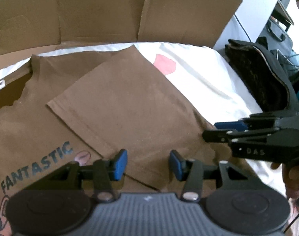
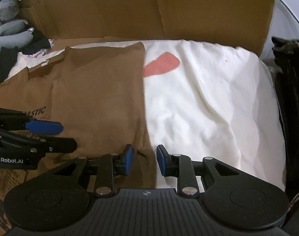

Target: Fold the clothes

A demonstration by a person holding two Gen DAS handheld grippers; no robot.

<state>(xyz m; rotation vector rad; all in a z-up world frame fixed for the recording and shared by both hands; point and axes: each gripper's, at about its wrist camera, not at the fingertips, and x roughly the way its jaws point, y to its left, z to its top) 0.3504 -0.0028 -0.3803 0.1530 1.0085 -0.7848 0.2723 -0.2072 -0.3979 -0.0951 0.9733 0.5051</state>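
A brown T-shirt (image 1: 118, 106) printed "FANTASTIC" lies flat, with one side folded over its middle. In the right wrist view the same brown T-shirt (image 2: 98, 90) fills the left half. My left gripper (image 1: 148, 165) hovers low over the folded flap's near edge, open, with no cloth pinched between its blue pads. It shows again as the left gripper (image 2: 60, 136) coming in from the left. My right gripper (image 2: 144, 160) is open over the shirt's right edge, a small wrinkle of brown cloth lying between the pads. From the left wrist, the right gripper (image 1: 218, 130) sits at the shirt's right side.
Under the shirt lies a white cloth (image 2: 208, 102) with a pink patch (image 2: 161, 64). A cardboard wall (image 2: 149, 9) stands behind. A dark bag (image 1: 261, 78) borders the right side. Loose clothes and a grey object (image 2: 11, 35) sit at far left. A person's hand (image 1: 293, 177) holds the right gripper.
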